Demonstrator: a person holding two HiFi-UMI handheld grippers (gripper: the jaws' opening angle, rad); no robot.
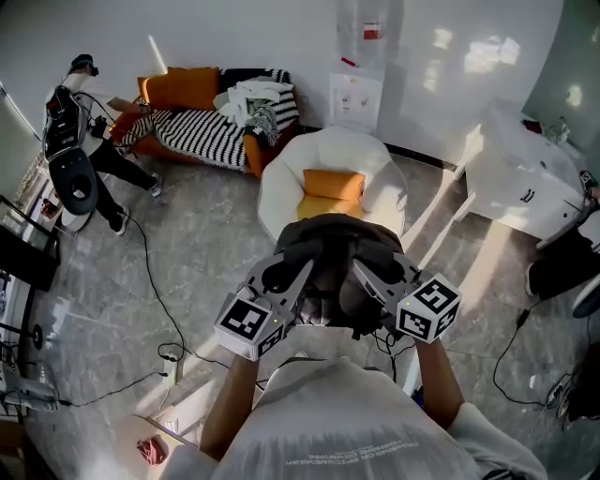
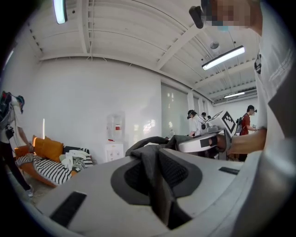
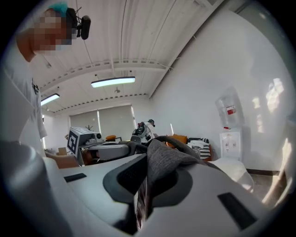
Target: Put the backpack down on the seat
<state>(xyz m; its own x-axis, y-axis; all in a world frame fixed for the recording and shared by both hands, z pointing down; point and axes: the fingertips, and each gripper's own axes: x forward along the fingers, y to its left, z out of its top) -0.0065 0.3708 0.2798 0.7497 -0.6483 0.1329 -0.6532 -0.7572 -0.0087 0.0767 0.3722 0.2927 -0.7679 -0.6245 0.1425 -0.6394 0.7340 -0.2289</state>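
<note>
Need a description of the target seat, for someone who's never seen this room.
Find the water dispenser against the white back wall. Just in front of it sits a round white beanbag chair, right ahead of the held backpack. Unlike the orange sofa further left in the head view, draped in a striped blanket, it is plain white with one orange cushion.

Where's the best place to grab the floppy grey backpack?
Probably its top edge, pinched from the near side at both ends. The backpack is soft and sags, so bunched cloth fits between flat jaws, as the left gripper and right gripper hold it.
</note>
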